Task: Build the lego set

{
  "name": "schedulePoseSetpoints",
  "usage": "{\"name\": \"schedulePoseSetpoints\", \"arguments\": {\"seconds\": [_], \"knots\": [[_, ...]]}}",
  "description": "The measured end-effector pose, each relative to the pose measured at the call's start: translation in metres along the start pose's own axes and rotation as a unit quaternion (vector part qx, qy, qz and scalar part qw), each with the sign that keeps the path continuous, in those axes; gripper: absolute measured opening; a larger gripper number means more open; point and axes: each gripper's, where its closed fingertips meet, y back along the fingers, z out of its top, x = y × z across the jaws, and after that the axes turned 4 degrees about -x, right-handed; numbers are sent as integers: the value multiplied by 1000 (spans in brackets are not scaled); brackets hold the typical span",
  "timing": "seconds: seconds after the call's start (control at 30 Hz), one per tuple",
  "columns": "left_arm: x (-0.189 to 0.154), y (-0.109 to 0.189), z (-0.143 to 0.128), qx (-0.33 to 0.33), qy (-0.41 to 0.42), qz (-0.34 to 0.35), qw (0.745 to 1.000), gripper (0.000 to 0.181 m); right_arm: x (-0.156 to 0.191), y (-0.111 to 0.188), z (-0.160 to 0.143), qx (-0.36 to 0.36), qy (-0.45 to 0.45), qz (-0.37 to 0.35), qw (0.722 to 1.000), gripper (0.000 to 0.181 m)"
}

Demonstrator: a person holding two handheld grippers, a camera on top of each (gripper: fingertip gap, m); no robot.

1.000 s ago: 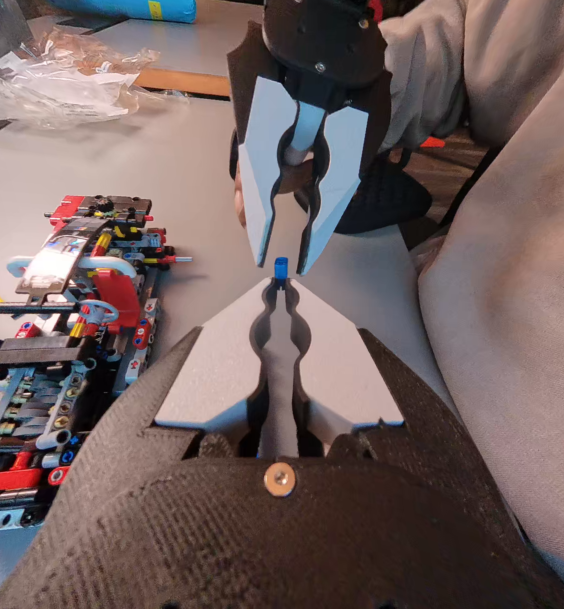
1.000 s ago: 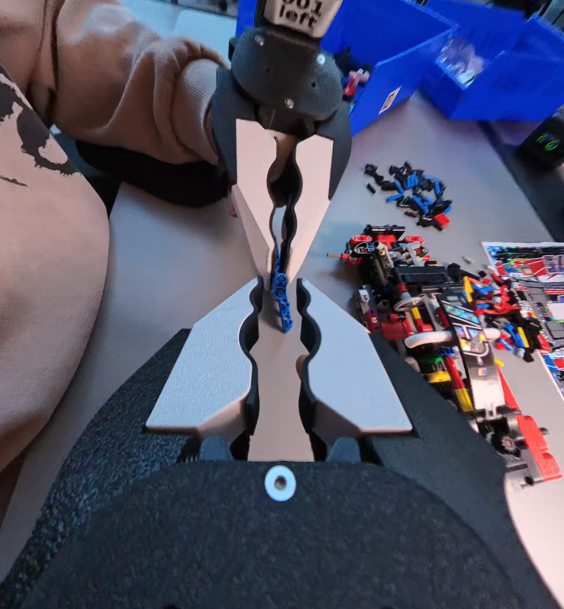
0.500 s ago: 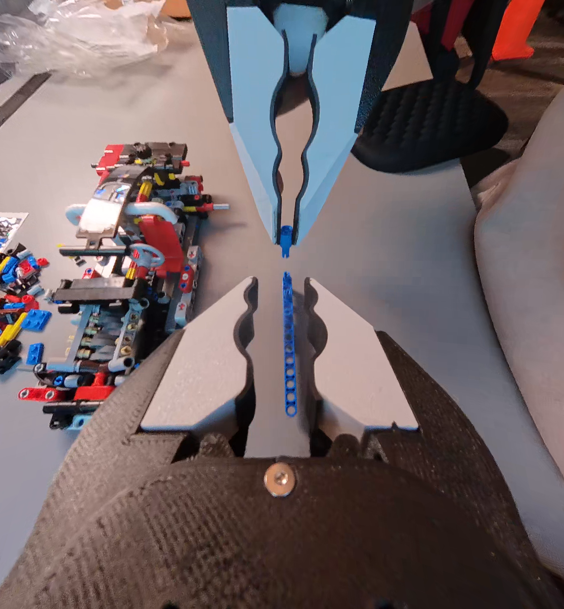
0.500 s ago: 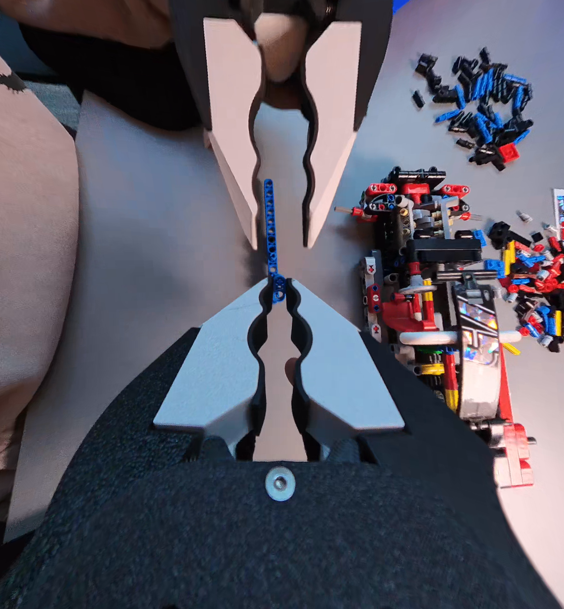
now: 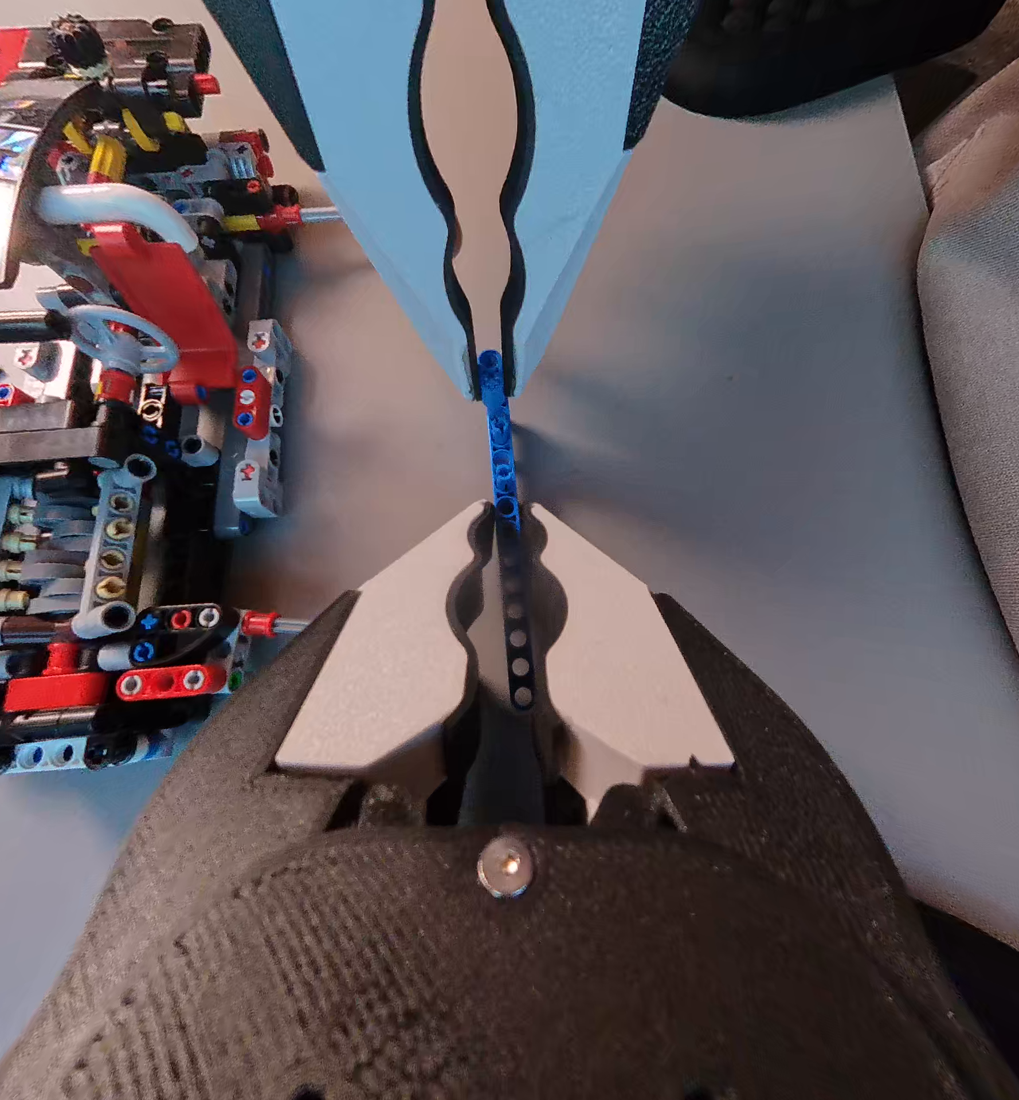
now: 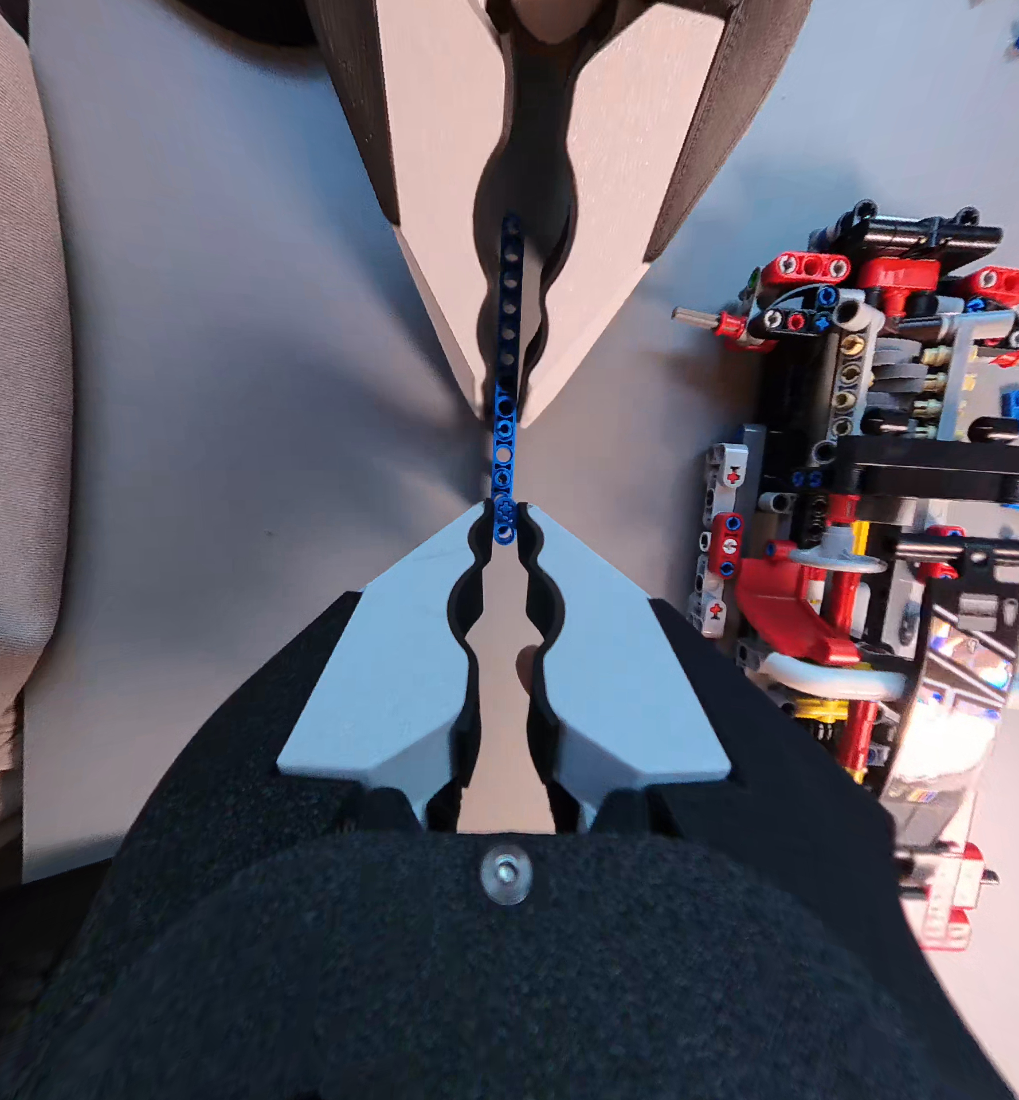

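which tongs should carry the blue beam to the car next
Left, probably. The left tongs close around the beam partway along, with much of it between them; the right tongs pinch only its end. The car lies beside both.

Each gripper is built the same way: the left gripper (image 5: 504,506) and the right gripper (image 6: 506,506) carry two pale grey, wedge-shaped fingers (image 5: 400,649) lined on their inner edges with wavy black pads (image 6: 465,601). The fingers are set into a broad black housing (image 5: 495,982) with a coarse, woven-looking printed texture, and a single silver screw (image 6: 505,875) is seated at its centre. Beige fabric clothing (image 5: 995,416) is worn by the person.
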Motion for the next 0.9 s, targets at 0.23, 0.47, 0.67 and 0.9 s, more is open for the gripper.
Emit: {"name": "schedulePoseSetpoints", "arguments": {"seconds": [0.23, 0.47, 0.67, 0.9], "knots": [[1, -2, 1, -10, 12, 0, 1000, 6, 4, -1, -1, 31, 5, 7, 999, 4], [2, -3, 2, -16, 10, 8, 1000, 5, 2, -1, -3, 41, -27, -9, 999, 5], [2, -3, 2, -15, 5, 13, 1000, 5, 1, -1, -5, 75, -38, -26, 996, 5], [1, -4, 2, -15, 0, 15, 1000, 6, 3, -2, -6, 89, -38, -16, 995, 5]]}}
